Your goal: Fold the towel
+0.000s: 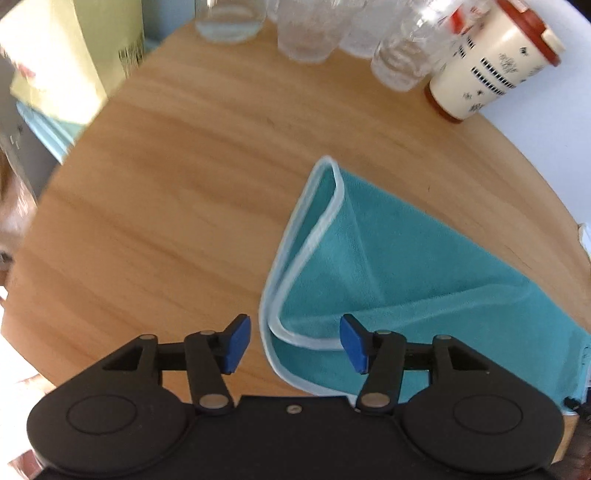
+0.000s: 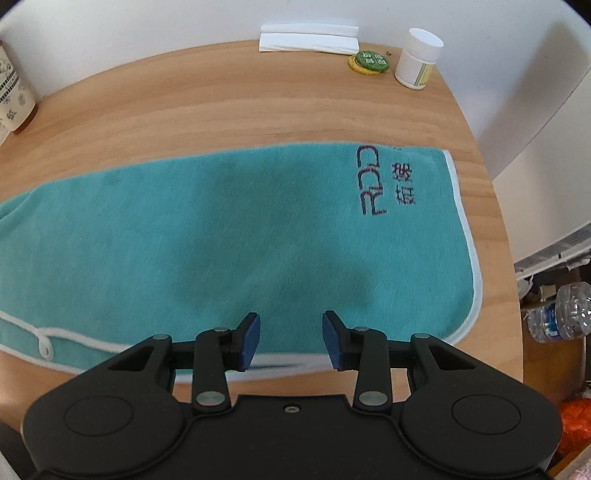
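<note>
- round wooden table (image 2: 221, 103)
- clear glasses (image 1: 306, 33)
- cream cup with red lid (image 1: 491, 62)
- white plastic jar (image 2: 417, 59)
- green round cap (image 2: 373, 61)
- folded white paper (image 2: 308, 38)

The teal towel (image 2: 236, 236) carries dark stitched letters reading "RDD" (image 2: 371, 181) near its white-trimmed right end, with two Chinese characters (image 2: 404, 184) just beside them, too blurred to read. Print on the green cap (image 2: 373, 61) beyond the towel is illegible.

Bright daylight; glare on glasses (image 1: 306, 29); fisheye-curved edges; motion blur; soft shadow on towel (image 2: 280, 236).
</note>
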